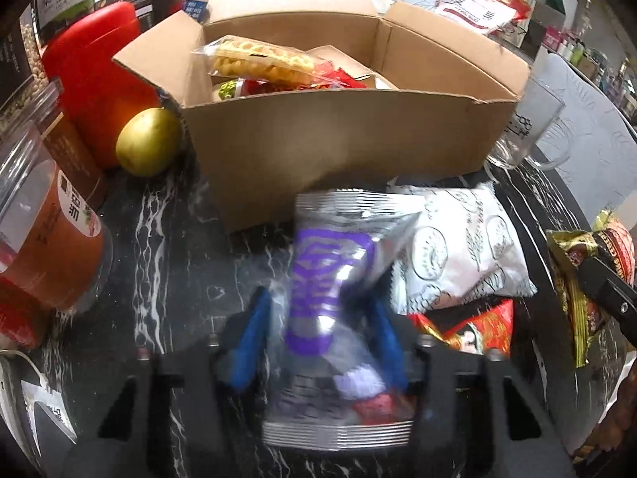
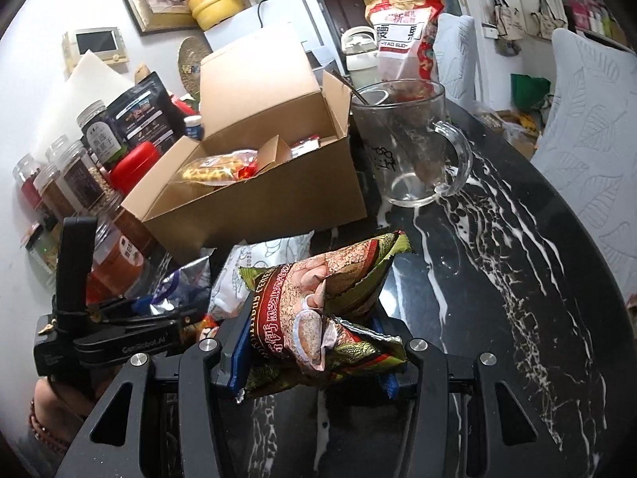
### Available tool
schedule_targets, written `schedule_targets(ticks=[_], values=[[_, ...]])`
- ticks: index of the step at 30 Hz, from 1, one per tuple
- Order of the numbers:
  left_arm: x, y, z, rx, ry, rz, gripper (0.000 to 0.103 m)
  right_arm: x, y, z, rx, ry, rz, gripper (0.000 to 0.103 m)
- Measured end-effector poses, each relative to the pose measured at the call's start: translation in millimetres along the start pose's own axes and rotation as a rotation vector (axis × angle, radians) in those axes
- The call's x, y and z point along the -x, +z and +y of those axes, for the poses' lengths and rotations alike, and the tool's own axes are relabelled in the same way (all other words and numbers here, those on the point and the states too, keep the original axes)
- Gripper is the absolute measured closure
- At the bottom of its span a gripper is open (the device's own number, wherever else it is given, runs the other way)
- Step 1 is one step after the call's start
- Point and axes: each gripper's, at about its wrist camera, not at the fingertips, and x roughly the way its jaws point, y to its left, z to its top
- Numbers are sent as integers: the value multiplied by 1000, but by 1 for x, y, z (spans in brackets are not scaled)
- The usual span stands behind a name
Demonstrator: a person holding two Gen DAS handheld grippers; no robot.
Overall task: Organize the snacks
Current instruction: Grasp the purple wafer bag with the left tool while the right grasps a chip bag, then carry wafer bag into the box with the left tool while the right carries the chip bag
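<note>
A silver and purple snack packet (image 1: 330, 251) lies on the black marble table (image 1: 159, 239), just in front of the open cardboard box (image 1: 338, 147). My left gripper (image 1: 318, 298) is shut on the packet's middle, its blue fingers (image 1: 254, 330) pinching it; the picture is blurred. A pale waffle-like snack (image 1: 258, 59) and red packets lie inside the box. In the right wrist view my right gripper (image 2: 314, 318) is shut on a crumpled green, red and gold cereal packet (image 2: 318, 279), right of the left gripper (image 2: 159, 302). A white packet (image 1: 462, 255) and a red packet (image 1: 477, 326) lie between them.
Jars (image 1: 43, 247), a red container (image 1: 95, 75) and a yellow-green fruit (image 1: 149, 141) crowd the box's left side. A glass mug (image 2: 414, 147) stands at its right, a tall cashew bag (image 2: 402, 36) behind. Bare marble (image 2: 497, 279) stretches right toward pale chairs (image 2: 589, 139).
</note>
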Motion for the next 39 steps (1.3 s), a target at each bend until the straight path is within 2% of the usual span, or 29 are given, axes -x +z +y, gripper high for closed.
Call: schedule_targets(ticks=[7,20,25,34,39], values=[[14,-17,-2,-10,-22,11,65,6,-12,1,-2,1,16,53],[60,-81,2,-5,-48,69,65,19,-55,8,6,35,103,53],[65,-95,-6,-45,-21,45,65,21,-66,14,10,54,128,53],[64,-109,-6,-16,-43,-54,64,21,-71,18,13,40,149,53],[61,-109,-11,-34,-29,-46,63,21,-70,17,13,24,155,53]])
